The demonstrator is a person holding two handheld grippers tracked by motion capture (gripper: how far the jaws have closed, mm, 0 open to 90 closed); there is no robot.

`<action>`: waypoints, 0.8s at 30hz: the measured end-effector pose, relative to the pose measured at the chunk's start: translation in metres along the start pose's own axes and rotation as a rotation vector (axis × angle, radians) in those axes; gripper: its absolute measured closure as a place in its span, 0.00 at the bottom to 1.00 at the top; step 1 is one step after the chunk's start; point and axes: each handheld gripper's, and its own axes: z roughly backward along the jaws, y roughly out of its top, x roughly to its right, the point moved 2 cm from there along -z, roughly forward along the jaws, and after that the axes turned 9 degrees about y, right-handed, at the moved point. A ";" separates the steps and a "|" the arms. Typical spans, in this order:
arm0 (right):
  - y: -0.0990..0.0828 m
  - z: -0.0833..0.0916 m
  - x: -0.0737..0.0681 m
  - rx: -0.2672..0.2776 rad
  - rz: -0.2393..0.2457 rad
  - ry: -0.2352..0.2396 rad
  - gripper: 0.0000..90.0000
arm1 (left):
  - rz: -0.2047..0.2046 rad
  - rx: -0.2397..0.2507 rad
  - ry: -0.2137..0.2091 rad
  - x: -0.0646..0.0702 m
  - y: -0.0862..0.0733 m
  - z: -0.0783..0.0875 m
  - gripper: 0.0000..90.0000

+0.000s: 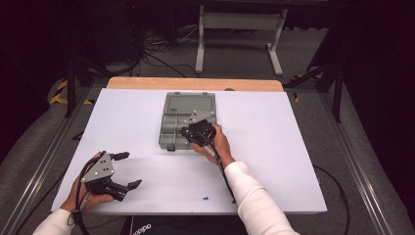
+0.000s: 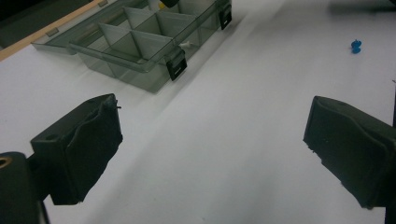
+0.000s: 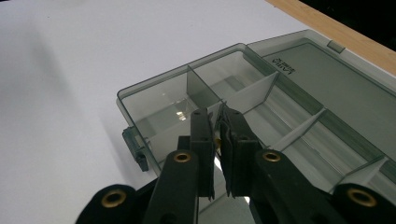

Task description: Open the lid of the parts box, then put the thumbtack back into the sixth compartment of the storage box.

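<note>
High view: your right gripper (image 1: 196,131) hangs over the near compartments of the open organiser box (image 1: 187,121), which sits mid-table on the white sheet (image 1: 274,161) with its lid laid flat behind it. Your left gripper (image 1: 125,170) rests near the front left edge, jaws spread, nothing between them. A small blue piece (image 1: 206,198) lies loose close to the front edge, well apart from the box.

Left gripper view: the jaws stand wide over bare sheet. The box (image 2: 140,44) lies ahead, latches towards you; the blue piece (image 2: 356,45) is off to one side, untouched.

Right gripper view: the jaws are pressed nearly together above a corner compartment of the box (image 3: 261,107). A glint of yellow shows between them; I cannot tell what it is, or whether it is gripped.

Assessment: sorting is under way, not finished. One placement appears in hand; the blue piece remains to be collected.
</note>
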 end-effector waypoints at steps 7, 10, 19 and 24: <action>0.001 -0.007 0.001 -0.028 0.005 -0.003 0.93 | -0.002 0.001 0.007 0.000 0.000 0.003 0.05; 0.001 -0.009 0.000 -0.031 0.003 -0.004 0.93 | -0.003 0.005 0.007 0.001 0.000 0.003 0.05; -0.002 -0.012 0.001 -0.046 -0.012 -0.007 0.93 | -0.002 0.004 0.006 0.002 0.001 0.004 0.05; -0.004 -0.013 0.001 -0.057 -0.018 -0.011 0.92 | -0.005 0.001 0.005 0.002 0.000 0.004 0.05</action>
